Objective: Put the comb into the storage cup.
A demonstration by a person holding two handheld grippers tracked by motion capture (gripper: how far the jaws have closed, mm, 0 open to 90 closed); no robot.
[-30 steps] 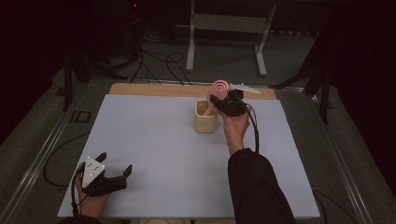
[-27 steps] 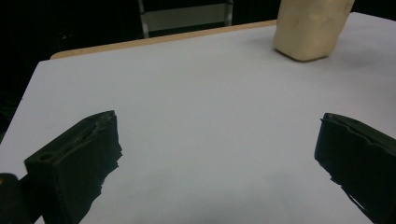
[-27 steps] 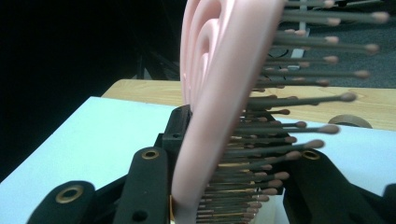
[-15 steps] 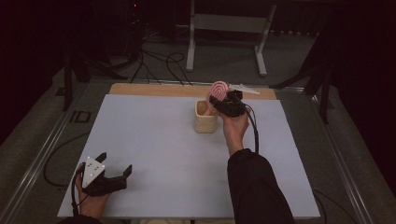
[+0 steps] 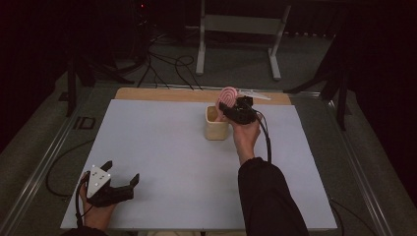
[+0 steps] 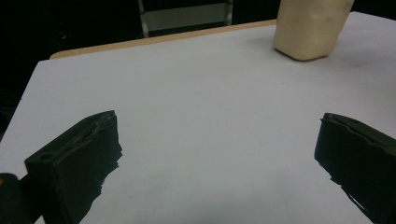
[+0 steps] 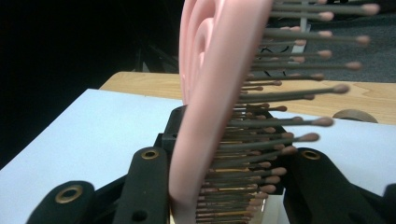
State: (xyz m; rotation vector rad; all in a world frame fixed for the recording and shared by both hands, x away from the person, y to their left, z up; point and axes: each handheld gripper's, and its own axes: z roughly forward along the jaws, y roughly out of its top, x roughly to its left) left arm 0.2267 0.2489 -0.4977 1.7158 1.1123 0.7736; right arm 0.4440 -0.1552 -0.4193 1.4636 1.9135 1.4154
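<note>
The right tongs [image 5: 231, 109] are closed on a pink hairbrush [image 5: 228, 94], with one black jaw against its smooth back and the other against the bristle side, as the right gripper view shows. The brush [image 7: 210, 107] stands nearly upright between them, tilted a little, its head rising above the jaws. In the high view the brush is held just over the open top of a cream-coloured cup [image 5: 216, 125] that stands on the table [image 5: 162, 142] toward its far edge; whether the brush's lower end touches the cup's rim cannot be told from here.

The left tongs [image 5: 120, 179] are spread wide and hold nothing, resting low over the near left corner of the table, well apart from the cup. In the left gripper view the tongs [image 6: 219, 154] have only bare white surface between the jaws, with the cup [image 6: 310, 28] far off at the upper right.

There is one hairbrush and one cup, and two pairs of tongs.

The brush has a pale pink body with curved ridges on its back, and many thin dark bristles tipped with small pinkish balls.
</note>
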